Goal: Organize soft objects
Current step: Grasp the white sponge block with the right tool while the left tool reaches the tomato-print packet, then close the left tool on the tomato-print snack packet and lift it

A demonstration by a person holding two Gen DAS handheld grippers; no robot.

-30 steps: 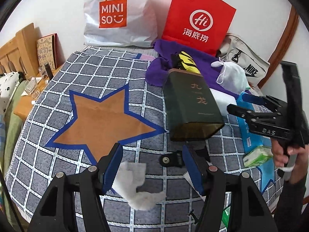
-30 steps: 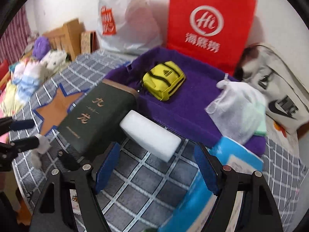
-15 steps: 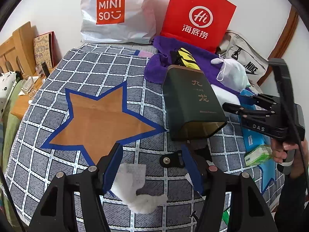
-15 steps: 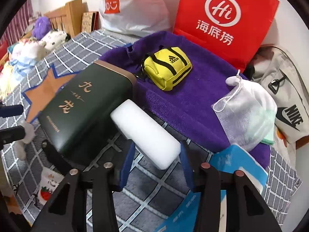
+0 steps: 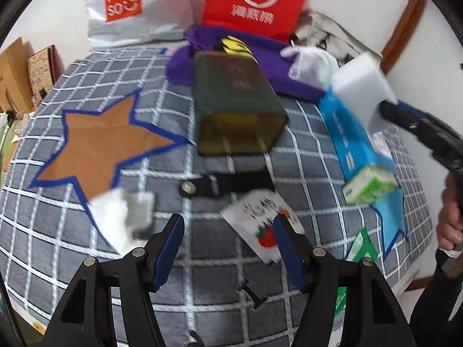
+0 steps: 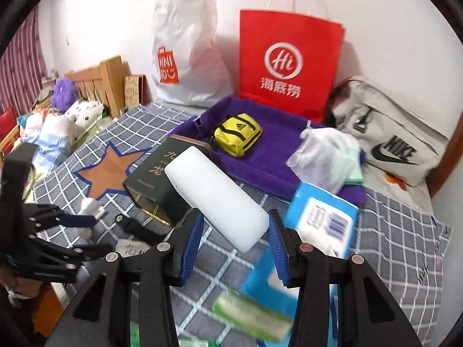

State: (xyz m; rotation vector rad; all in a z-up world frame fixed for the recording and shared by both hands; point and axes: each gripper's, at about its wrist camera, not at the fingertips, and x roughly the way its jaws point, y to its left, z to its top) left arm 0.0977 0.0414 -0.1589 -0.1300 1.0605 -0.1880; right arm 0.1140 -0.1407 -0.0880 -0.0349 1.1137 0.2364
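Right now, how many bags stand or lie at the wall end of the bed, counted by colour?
White: 1, the Miniso plastic bag
Red: 1, the paper bag
Beige: 1, the Nike bag
Yellow: 1, the small pouch
Total: 4

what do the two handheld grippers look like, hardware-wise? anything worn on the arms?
Both grippers, left and right, look alike: black angular linkage arms with silver pivot screws, jaws lined with ribbed blue pads. No cables visible. The person's right hand comes out of a dark sleeve.
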